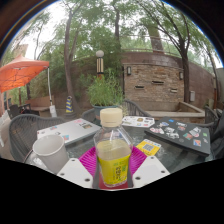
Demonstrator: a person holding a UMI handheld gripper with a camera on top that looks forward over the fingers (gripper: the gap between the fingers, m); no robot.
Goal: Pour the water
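Yellow-liquid bottle [112,150] sits clamped in the claw [112,168], both pink pads pressing it; white mug [47,152] just left. Cap looks on, so tipping pours nothing, and a loose grip could slip

One camera rode on the gripper [112,172], looking forward along its fingers at table [80,150] height. It sat very close to a bottle [112,150], facing outward toward a brick wall [155,80] and trees [120,35] beyond.
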